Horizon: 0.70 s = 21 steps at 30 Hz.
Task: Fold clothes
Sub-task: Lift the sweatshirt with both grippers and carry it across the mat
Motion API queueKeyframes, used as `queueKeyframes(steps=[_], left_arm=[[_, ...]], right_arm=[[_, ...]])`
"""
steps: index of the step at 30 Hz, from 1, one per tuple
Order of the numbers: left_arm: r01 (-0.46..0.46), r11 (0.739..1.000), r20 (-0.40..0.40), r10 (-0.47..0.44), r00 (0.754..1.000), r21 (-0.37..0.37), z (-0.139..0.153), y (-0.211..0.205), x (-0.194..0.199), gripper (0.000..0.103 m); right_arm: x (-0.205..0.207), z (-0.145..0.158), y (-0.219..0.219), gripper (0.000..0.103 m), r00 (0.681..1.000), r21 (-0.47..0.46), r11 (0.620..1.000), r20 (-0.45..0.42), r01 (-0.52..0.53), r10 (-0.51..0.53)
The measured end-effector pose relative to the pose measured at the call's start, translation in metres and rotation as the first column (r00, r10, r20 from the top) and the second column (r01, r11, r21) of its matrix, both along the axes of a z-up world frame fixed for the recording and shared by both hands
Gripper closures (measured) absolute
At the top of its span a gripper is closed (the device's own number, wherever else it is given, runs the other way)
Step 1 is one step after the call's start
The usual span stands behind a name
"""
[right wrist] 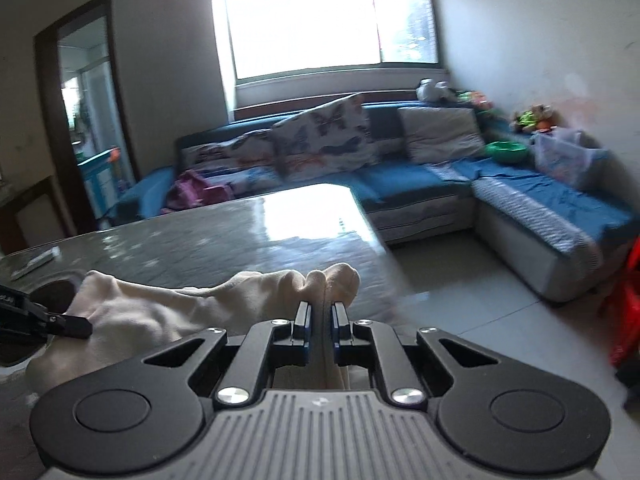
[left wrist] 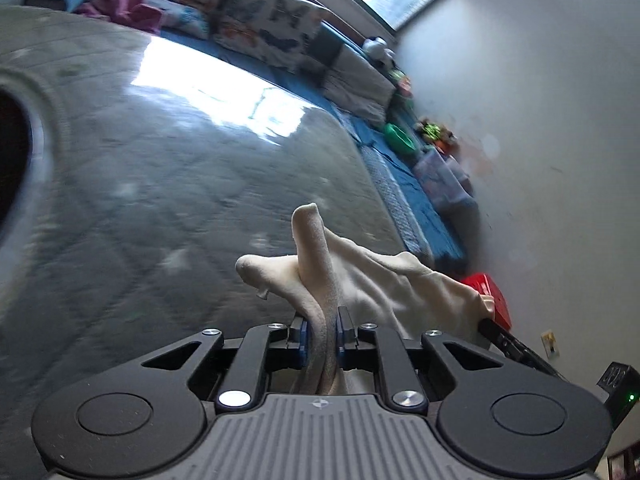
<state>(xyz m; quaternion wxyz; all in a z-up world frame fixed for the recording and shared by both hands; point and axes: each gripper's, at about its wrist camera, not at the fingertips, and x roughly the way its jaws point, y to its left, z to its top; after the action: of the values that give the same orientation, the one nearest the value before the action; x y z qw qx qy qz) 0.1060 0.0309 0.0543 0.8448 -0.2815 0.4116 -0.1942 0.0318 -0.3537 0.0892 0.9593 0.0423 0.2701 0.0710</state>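
- the left gripper [left wrist: 322, 330] was closed tight on a cream garment [left wrist: 360, 280], a thick fold of the cloth bunched between its blue-padded fingers [left wrist: 303, 338] and poking up past the tips.
- from that pinch the garment ran to the right across the left wrist view, stretched in ridges to the right gripper's black fingertip [left wrist: 490, 326], which met the cloth at its far corner.
- in the right wrist view the right gripper [right wrist: 322, 320] was likewise clamped on the cream garment [right wrist: 168, 308], with only a narrow slit between its jaws and two rounded folds of fabric rising just beyond them.
- the cloth spread leftward from there to the left gripper's finger [right wrist: 76, 326], held between the two tools above the near edge of a glossy grey table [right wrist: 224, 236].
- whether the slack middle of the garment touched the tabletop could not be told.
- behind the table stood a blue sofa [right wrist: 400, 180] with a butterfly-print cushion [right wrist: 324, 136] under a bright window [right wrist: 304, 20].
- a green bowl [right wrist: 506, 151] sat on the sofa's corner section.
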Motion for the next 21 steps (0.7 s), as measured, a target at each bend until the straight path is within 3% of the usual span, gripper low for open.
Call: queueKeyframes(steps=[6,11,15,20,21], left_arm=[[0.078,0.997,0.010,-0.078,0.997,-0.001,0.001,-0.043,0.020,0.089],[0.107,0.994,-0.033,-0.106,0.994,0.024,-0.016,-0.061,0.027,0.088],[0.115,0.992,-0.067,-0.111,0.992,0.054,-0.028,-0.064,0.029,0.088],[0.092,0.990,-0.065,-0.085,0.994,0.106,-0.031,-0.055,0.029,0.081],[0.083,0.989,-0.060,-0.077,0.995,0.122,-0.030,-0.054,0.029,0.076]], right_arm=[[0.006,0.002,-0.029,0.094,0.997,-0.038,0.996,0.005,0.077,-0.077],[0.015,-0.018,-0.045,0.094,0.992,-0.055,0.992,-0.032,0.117,-0.119],[0.019,-0.026,-0.048,0.094,0.990,-0.061,0.990,-0.053,0.126,-0.129],[0.023,-0.033,-0.050,0.093,0.988,-0.068,0.989,-0.071,0.133,-0.137],[0.024,-0.035,-0.050,0.092,0.987,-0.069,0.989,-0.075,0.134,-0.139]])
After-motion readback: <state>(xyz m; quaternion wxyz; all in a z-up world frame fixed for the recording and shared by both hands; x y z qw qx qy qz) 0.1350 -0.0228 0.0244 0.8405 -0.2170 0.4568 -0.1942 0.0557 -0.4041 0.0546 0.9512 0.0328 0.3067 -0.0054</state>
